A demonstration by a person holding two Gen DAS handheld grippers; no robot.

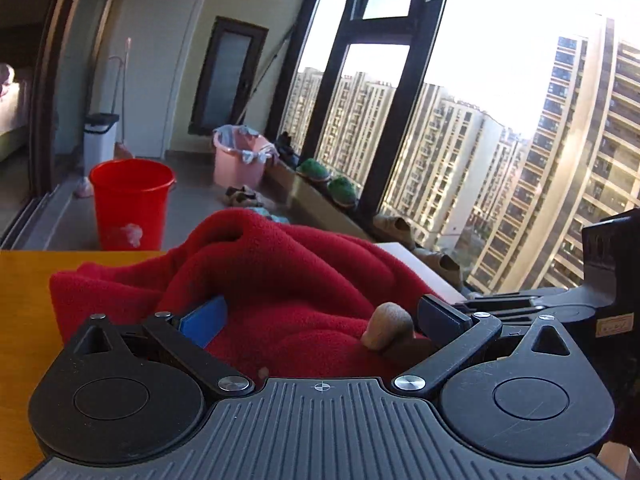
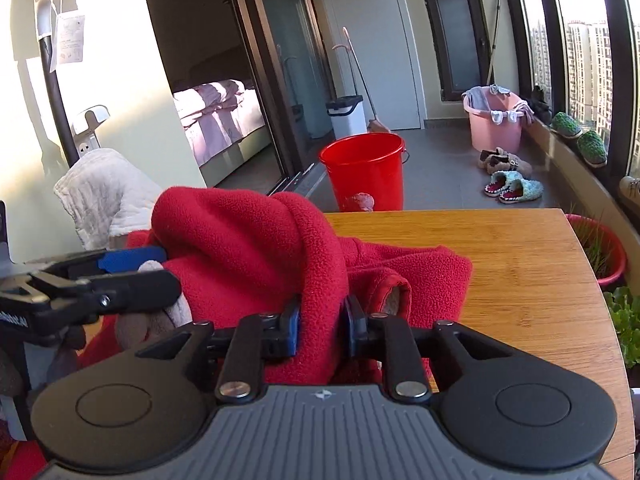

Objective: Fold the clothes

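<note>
Pinching nubby red fleece: right tongs clamped on fold; left tongs spread wide.

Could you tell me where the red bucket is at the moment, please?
The red bucket stands on the grey floor just beyond the wooden table's far edge, near the sliding door; the pink tub sits farther back by the window.

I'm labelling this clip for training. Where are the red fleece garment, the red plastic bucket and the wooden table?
red fleece garment (image 2: 248, 232): right wrist view, on its raised fold.
red plastic bucket (image 2: 366, 172): right wrist view, on its front wall.
wooden table (image 2: 520, 280): right wrist view, on bare tabletop.
</note>
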